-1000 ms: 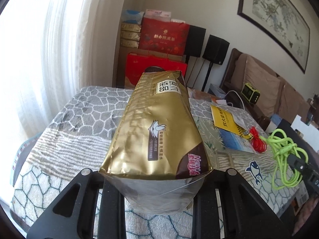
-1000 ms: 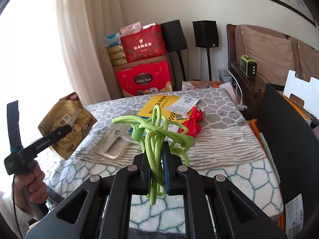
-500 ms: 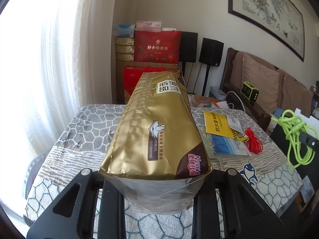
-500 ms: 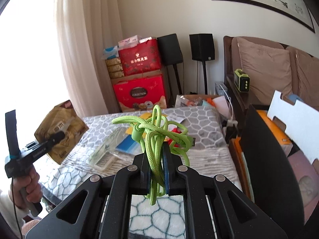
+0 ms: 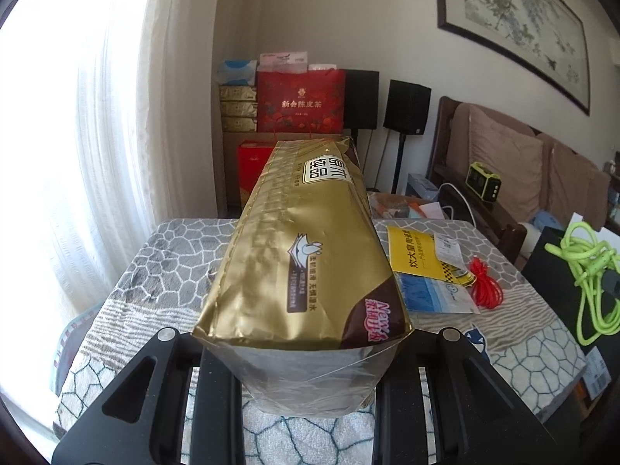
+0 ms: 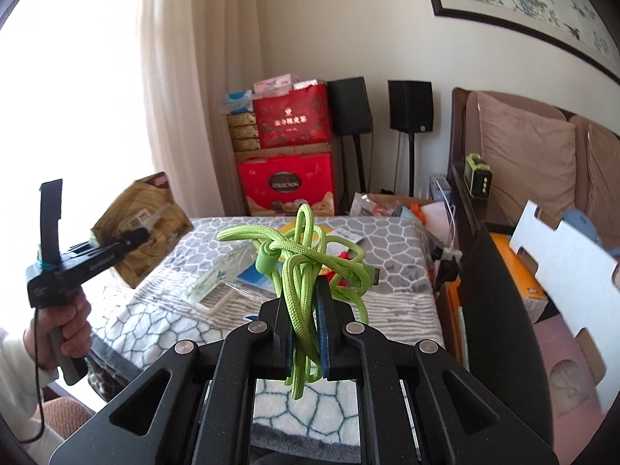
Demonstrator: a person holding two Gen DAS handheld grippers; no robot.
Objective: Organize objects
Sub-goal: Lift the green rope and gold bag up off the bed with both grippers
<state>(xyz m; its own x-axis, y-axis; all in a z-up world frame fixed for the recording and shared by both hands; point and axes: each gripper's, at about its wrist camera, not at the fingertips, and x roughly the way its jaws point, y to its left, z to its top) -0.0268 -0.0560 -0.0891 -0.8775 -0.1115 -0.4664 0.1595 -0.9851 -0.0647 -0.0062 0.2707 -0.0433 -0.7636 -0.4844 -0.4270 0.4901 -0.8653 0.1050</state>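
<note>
Gold pack is up off the table, clamped in the left gripper; green cord hangs pinched in the nearly shut right gripper. Yellow envelope, red cord and clear tray lie unsorted.

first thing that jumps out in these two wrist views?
The gold foil pack fills the middle of the left wrist view, clamped in the left gripper above the patterned blanket. In the right wrist view, a tangle of lime-green cord hangs from the shut right gripper. On the blanket lie a yellow leaflet and, beside it, a small red cord coil.
</note>
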